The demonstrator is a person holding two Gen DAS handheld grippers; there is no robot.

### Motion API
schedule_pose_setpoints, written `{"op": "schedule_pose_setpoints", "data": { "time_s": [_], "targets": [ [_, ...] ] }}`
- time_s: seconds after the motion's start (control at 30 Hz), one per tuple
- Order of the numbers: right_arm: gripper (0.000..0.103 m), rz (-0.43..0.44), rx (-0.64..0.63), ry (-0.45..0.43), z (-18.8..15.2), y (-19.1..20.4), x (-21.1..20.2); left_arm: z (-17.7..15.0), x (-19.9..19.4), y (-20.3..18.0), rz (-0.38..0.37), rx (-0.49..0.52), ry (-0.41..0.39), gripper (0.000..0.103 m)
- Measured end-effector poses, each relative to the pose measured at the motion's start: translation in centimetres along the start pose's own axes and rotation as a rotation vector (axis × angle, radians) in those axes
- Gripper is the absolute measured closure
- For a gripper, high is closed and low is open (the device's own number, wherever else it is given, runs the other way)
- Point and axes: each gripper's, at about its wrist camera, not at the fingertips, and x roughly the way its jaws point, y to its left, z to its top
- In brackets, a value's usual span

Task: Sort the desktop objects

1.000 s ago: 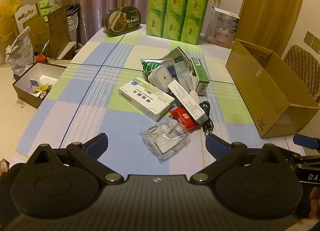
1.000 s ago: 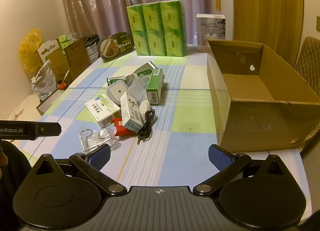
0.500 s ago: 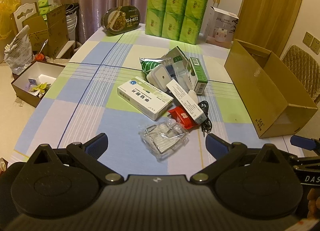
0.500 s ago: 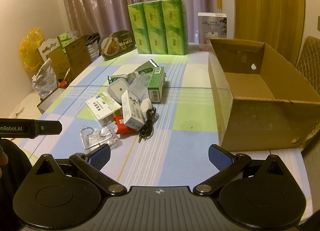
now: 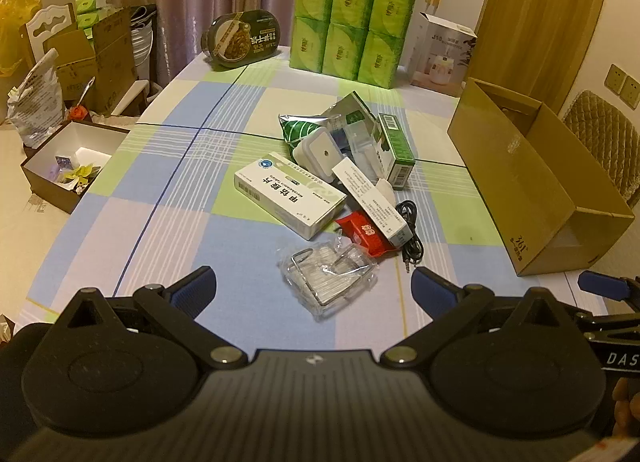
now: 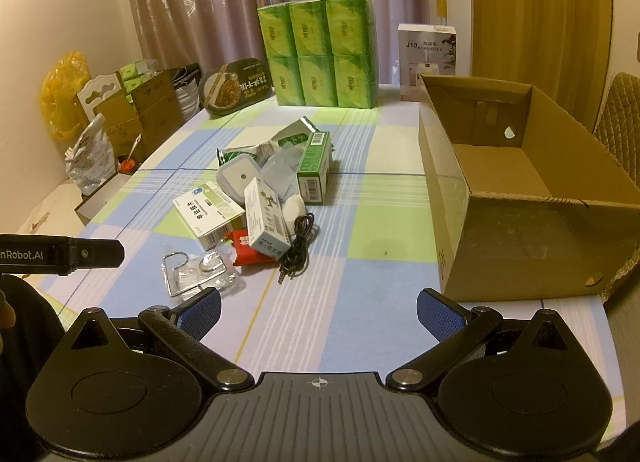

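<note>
A heap of small items lies mid-table: a white medicine box (image 5: 289,195), a slim white box (image 5: 372,202), a green box (image 5: 396,150), a red packet (image 5: 365,233), a black cable (image 5: 412,234) and a clear pack with a wire hook (image 5: 326,280). My left gripper (image 5: 314,286) is open, the clear pack just ahead between its fingers, untouched. My right gripper (image 6: 320,312) is open above bare tablecloth, with the cable (image 6: 298,248) ahead and the clear pack (image 6: 198,274) by its left finger. An open cardboard box (image 6: 520,198) stands to the right, nothing visible inside.
Green tissue packs (image 6: 320,54), an oval food tub (image 6: 236,86) and a white humidifier carton (image 6: 428,58) line the table's far end. Boxes and bags (image 5: 68,74) crowd the floor at left. A quilted chair (image 5: 604,142) stands behind the cardboard box.
Both grippers have drifted slightly forward toward the heap; the views shifted a little. Nothing on the table has moved and both grippers stay open.
</note>
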Motion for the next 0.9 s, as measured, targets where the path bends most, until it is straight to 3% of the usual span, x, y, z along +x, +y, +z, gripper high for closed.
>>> {"op": "schedule_pose_setpoints", "data": {
  "time_s": [0.47,0.63,0.73,0.9],
  "targets": [
    [0.002,-0.003,-0.006,-0.002,-0.1,-0.2,0.2,0.0,0.1,0.2,-0.011,-0.004,0.013,0.001],
    [0.002,0.000,-0.034,-0.042,0.0,0.1,0.3,0.2,0.5,0.8,-0.034,0.016,0.022,0.001],
    [0.002,-0.009,-0.037,-0.049,0.1,0.1,0.7,0.6,1.1,1.2,-0.057,0.060,0.043,0.001],
    [0.002,0.017,-0.057,-0.007,0.4,0.2,1.8,1.4,2.4,1.2,-0.109,0.237,0.090,0.001]
  ]
}}
